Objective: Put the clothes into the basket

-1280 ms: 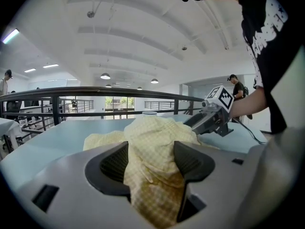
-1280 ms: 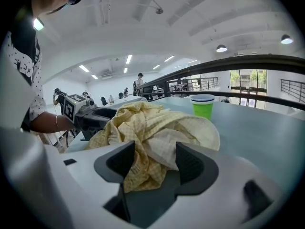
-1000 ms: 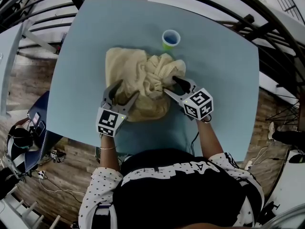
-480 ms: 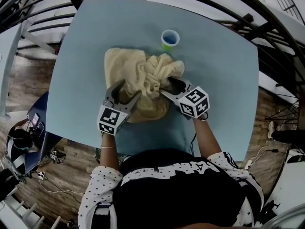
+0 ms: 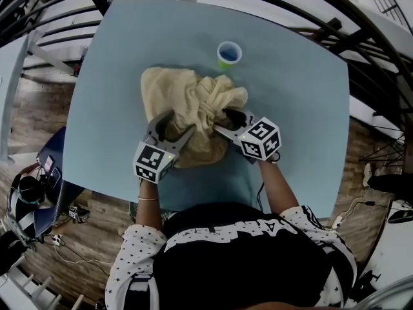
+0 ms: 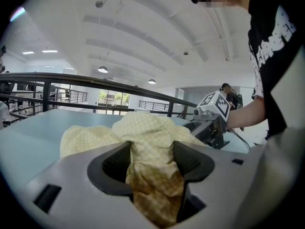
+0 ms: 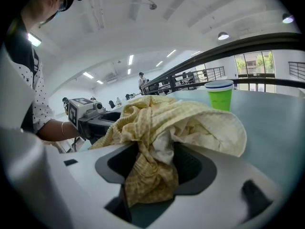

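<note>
left gripper (image 5: 173, 125) and right gripper (image 5: 222, 121) each pinch the yellow cloth (image 5: 186, 94).

We look steeply down on the table (image 5: 290, 95) from overhead; both gripper views sit low, close, facing each other across the cloth (image 5: 187, 102).

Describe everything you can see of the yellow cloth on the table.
The yellow cloth is a pale, finely checked soft fabric with a whiter inside, crumpled into a heap on the light blue table. On the person's left it lies flatter; on the right it is bunched up. The left hand-held gripper and right hand-held gripper each pinch a fold of it.
</note>
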A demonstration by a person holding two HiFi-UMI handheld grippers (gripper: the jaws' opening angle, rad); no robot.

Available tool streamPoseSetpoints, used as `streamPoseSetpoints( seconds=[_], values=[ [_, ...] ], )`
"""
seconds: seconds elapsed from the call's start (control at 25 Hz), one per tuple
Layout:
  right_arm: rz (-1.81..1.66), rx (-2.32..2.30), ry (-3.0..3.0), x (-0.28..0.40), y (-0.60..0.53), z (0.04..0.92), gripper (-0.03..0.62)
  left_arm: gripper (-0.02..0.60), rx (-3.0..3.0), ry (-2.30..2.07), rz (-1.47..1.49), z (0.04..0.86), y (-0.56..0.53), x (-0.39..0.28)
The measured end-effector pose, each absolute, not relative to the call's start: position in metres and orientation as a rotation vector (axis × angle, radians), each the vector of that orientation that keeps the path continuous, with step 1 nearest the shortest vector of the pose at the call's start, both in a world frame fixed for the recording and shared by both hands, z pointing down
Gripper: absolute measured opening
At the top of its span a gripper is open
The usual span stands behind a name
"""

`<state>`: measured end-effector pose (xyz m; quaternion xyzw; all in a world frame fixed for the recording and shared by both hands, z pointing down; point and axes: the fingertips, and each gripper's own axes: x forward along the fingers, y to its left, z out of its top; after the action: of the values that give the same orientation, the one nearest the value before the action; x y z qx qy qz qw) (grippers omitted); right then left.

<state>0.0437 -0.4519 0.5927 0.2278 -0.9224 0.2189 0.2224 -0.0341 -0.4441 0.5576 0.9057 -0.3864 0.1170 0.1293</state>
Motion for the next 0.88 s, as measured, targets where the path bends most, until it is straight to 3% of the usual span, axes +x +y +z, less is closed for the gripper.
streamPoseSetpoints(
  seconds=[0.2, 0.52, 0.88],
  values=[
    [0.611, 0.630, -2.561, 0.042, -0.451, 0.590, 0.244, 0.276, 2.646, -1.114, 0.329, 0.554, -0.444, -0.027],
    [0.565, 0.600, -2.620, 0.034, -0.445, 0.578, 0.124, 0.236, 2.671, -1.060, 0.298, 0.546, -0.438, -0.017],
    [0.550, 0.604, -2.641, 0.031, -0.440, 0.569, 0.083, 0.169, 2.728, -0.989, 0.364, 0.540, -0.428, -0.007]
  ],
)
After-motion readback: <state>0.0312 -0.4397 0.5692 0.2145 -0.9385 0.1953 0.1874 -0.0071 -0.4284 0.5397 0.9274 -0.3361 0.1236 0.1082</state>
